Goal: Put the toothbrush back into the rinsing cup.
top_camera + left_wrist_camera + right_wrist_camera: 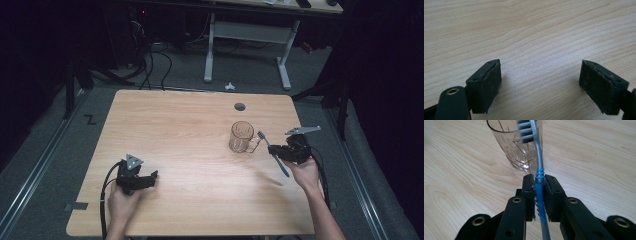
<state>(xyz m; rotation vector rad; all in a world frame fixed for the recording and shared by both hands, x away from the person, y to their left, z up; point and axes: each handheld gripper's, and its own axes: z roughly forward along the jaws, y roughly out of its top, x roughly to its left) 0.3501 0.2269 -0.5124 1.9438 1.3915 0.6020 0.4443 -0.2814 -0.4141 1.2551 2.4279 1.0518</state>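
Observation:
A clear glass mug (243,136) stands right of the table's middle; it appears close up in the right gripper view (515,145). My right gripper (281,151) is shut on a blue and grey toothbrush (273,152), pinching its ribbed blue handle (539,192). The bristle head (526,131) points toward the mug and sits beside its rim. My left gripper (148,178) rests low at the table's front left. It stands open (540,80) above bare wood, with nothing between its pads.
The wooden table (175,130) has a round grey cable hole (240,106) behind the mug. A white desk frame (247,35) and cables stand on the floor beyond the far edge.

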